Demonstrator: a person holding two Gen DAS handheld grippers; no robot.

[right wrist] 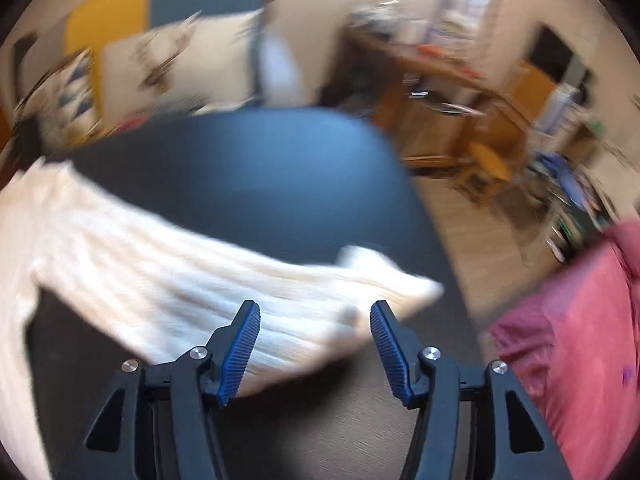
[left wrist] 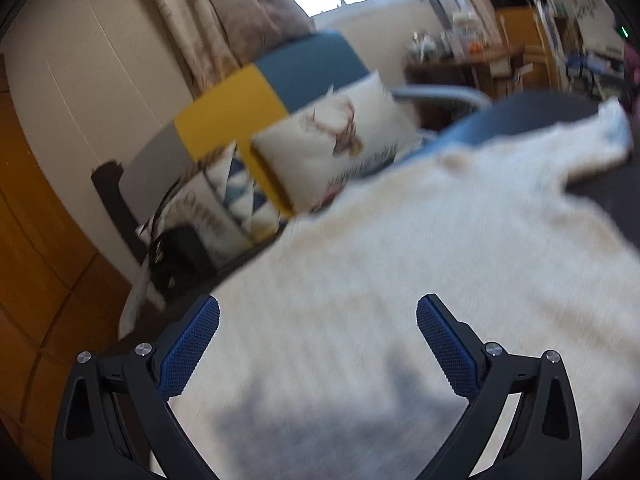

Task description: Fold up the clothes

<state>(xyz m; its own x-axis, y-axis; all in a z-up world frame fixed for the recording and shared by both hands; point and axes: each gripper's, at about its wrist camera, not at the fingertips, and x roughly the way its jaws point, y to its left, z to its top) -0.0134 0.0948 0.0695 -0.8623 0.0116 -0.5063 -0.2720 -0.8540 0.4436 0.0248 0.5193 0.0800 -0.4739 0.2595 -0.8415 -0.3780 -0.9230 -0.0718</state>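
A cream knit sweater (left wrist: 420, 240) lies spread flat on a dark table (left wrist: 608, 184). My left gripper (left wrist: 318, 316) is open and empty, hovering over the sweater's body near its lower edge. In the right wrist view one sleeve of the sweater (right wrist: 208, 280) stretches across the dark table (right wrist: 248, 168). My right gripper (right wrist: 315, 316) is open and empty, just above the sleeve near its cuff end. Both views are blurred by motion.
A pink-red garment (right wrist: 580, 328) lies at the table's right edge. A sofa with yellow and blue panels (left wrist: 256, 92) and a deer-print cushion (left wrist: 336, 136) stands behind the table. Wooden furniture and clutter (right wrist: 460, 112) stand at the back right, on a wooden floor.
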